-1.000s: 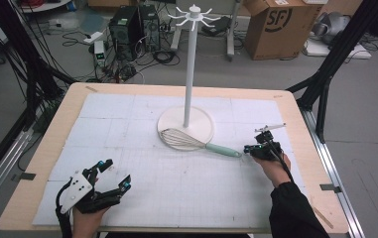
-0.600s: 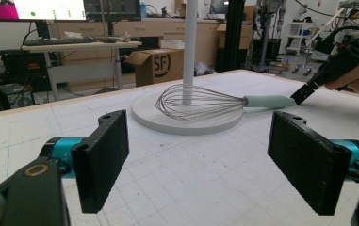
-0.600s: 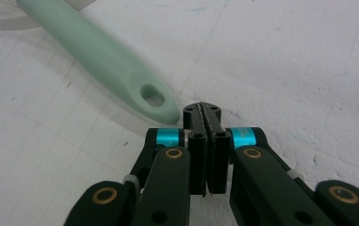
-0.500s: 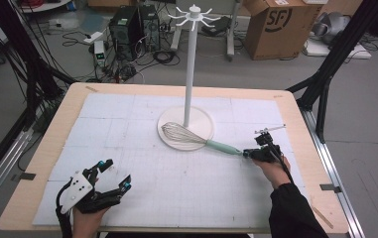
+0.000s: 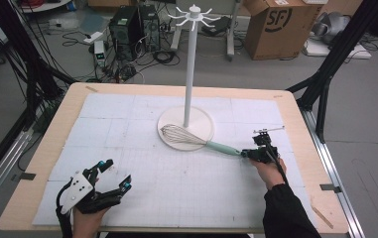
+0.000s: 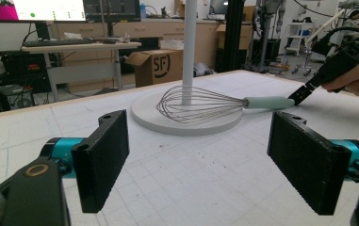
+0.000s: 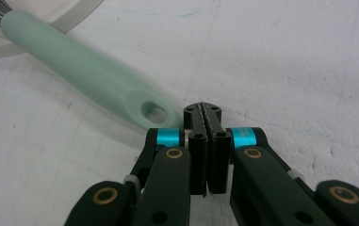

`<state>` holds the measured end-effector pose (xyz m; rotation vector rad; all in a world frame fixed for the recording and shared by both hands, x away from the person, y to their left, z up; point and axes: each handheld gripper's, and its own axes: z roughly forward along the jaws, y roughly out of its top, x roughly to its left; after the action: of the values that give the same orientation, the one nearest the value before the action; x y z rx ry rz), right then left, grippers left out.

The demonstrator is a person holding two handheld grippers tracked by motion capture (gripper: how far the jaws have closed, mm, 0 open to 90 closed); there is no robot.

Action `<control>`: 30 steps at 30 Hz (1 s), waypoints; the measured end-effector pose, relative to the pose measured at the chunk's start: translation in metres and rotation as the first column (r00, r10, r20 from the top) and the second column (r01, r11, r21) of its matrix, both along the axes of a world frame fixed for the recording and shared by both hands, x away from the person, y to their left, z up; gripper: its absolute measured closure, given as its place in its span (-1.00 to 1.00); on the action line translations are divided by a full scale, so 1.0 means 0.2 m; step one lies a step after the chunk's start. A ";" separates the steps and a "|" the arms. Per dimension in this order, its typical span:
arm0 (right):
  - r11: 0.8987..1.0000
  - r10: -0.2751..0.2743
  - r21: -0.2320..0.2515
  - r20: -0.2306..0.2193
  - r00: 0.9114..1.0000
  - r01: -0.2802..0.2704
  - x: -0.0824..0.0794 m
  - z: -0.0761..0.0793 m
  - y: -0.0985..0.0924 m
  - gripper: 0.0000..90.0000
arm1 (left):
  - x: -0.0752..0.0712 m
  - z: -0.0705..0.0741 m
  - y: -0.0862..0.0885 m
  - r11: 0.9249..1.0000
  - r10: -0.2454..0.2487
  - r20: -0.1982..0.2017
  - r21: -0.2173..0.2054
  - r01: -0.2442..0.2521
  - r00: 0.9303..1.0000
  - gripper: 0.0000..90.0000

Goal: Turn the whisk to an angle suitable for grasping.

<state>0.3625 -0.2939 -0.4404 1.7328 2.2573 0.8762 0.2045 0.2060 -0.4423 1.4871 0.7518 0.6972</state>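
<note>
A whisk (image 5: 216,146) with a mint-green handle lies on the white mat, its wire head resting on the round base of a white hook stand (image 5: 190,74). My right gripper (image 5: 246,153) is at the handle's free end with its jaws pressed together and nothing between them. In the right gripper view the shut tips (image 7: 203,113) sit just beside the whisk handle's (image 7: 87,70) hanging hole. My left gripper (image 5: 117,174) stands open near the front left of the mat, well short of the whisk (image 6: 196,103), with nothing between its pads (image 6: 104,160).
The stand's base (image 5: 199,119) sits mid-table and its pole rises to a ring of hooks at the top. A wooden table edge (image 5: 42,148) frames the mat. Cardboard boxes (image 5: 276,25), cables and electronics lie on the floor beyond the far edge.
</note>
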 end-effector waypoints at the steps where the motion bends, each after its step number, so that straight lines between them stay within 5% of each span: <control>1: 1.000 0.000 0.000 0.000 1.000 0.000 0.00 0.00 0.00 1.00 | 0.00 0.00 0.00 1.000 0.001 -0.001 0.000 -0.001 1.000 -0.51; 12: 0.998 -0.014 0.066 -0.020 1.000 0.015 0.00 0.00 0.01 1.00 | 0.00 0.00 0.00 1.000 0.001 -0.001 -0.001 -0.001 1.000 -0.52; 30: 0.998 0.034 0.062 -0.011 0.999 -0.033 0.02 0.00 0.13 1.00 | 0.00 0.00 0.00 1.000 0.003 0.003 -0.005 -0.003 1.000 -0.52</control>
<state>0.3672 -0.2683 -0.4407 1.7347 2.2966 0.9553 0.2045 0.2070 -0.4419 1.4804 0.7525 0.6993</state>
